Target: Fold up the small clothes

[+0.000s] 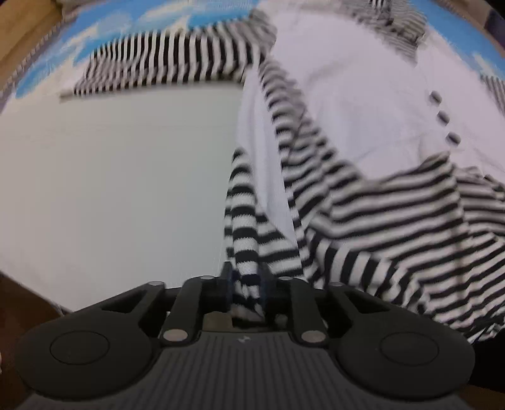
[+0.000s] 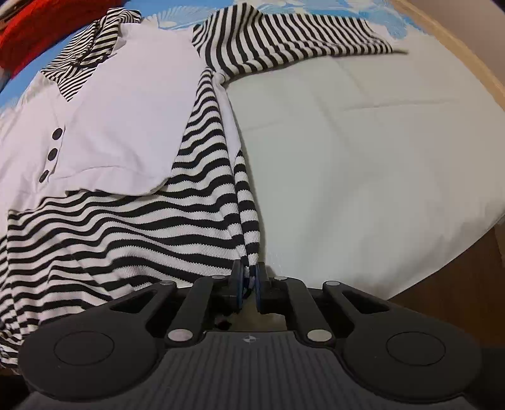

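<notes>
My left gripper [image 1: 244,284] is pinched tight on a bunched fold of the striped shirt [image 1: 378,202], the black-and-white cloth running straight up from between its fingers. My right gripper [image 2: 248,285] is clamped the same way on the shirt [image 2: 132,220] at a narrow gathered edge, its blue pads [image 2: 257,284] pressed against the fabric on both sides. The shirt lies spread on the white sheet [image 2: 363,157], its white front panel [image 2: 126,104] facing up with three dark buttons [image 2: 52,153] in a row. One striped sleeve [image 2: 284,44] stretches flat toward the sheet's far edge, and the striped collar [image 2: 85,56] sits crumpled at the far corner of the garment. A blue patterned cover [image 1: 94,28] shows beyond the sheet's far edge. Something red [image 2: 28,41] lies past the collar. The left view is blurred.
</notes>
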{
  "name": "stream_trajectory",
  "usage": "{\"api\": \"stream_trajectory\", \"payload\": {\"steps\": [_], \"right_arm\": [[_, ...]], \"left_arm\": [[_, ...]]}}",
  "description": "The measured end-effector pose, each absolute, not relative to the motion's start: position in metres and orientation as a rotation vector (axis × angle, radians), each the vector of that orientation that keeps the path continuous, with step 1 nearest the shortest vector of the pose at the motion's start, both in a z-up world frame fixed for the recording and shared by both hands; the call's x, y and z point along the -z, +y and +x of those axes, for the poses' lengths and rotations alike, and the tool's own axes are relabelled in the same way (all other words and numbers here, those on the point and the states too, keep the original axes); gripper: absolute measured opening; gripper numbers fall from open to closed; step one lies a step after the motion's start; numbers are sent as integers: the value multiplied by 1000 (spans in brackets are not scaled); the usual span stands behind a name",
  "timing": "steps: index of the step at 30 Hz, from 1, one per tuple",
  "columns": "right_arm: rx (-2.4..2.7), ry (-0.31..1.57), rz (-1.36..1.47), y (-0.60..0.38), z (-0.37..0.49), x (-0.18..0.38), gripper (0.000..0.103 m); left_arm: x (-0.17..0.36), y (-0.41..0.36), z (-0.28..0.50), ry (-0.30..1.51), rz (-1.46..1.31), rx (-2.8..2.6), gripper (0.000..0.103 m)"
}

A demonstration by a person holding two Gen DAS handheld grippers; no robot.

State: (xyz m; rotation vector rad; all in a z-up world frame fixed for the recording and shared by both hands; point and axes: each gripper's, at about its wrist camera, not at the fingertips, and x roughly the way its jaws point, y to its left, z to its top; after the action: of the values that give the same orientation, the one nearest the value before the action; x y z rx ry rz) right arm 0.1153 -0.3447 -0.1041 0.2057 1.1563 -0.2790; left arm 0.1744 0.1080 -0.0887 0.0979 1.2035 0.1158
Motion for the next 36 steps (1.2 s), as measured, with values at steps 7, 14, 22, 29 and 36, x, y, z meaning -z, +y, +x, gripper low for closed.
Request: {"api": "stream_trajectory", "payload": {"steps": [7, 14, 22, 29, 36], "right_arm": [[272, 870, 104, -322, 106, 59, 55], [98, 1170, 94, -297, 123, 102, 57], [114, 1174, -17, -284, 129, 98, 57], [101, 1067, -44, -264, 129, 81, 57], [92, 787, -50, -251, 125, 41, 57]], "left_arm": [[47, 70, 160, 931, 161, 69, 46], [106, 51, 166, 1247, 258, 131, 47], [97, 45, 167, 1213, 220, 174, 51], [65, 47, 164, 1026, 112, 183, 57], [40, 43, 177, 849, 80, 166, 74]]}}
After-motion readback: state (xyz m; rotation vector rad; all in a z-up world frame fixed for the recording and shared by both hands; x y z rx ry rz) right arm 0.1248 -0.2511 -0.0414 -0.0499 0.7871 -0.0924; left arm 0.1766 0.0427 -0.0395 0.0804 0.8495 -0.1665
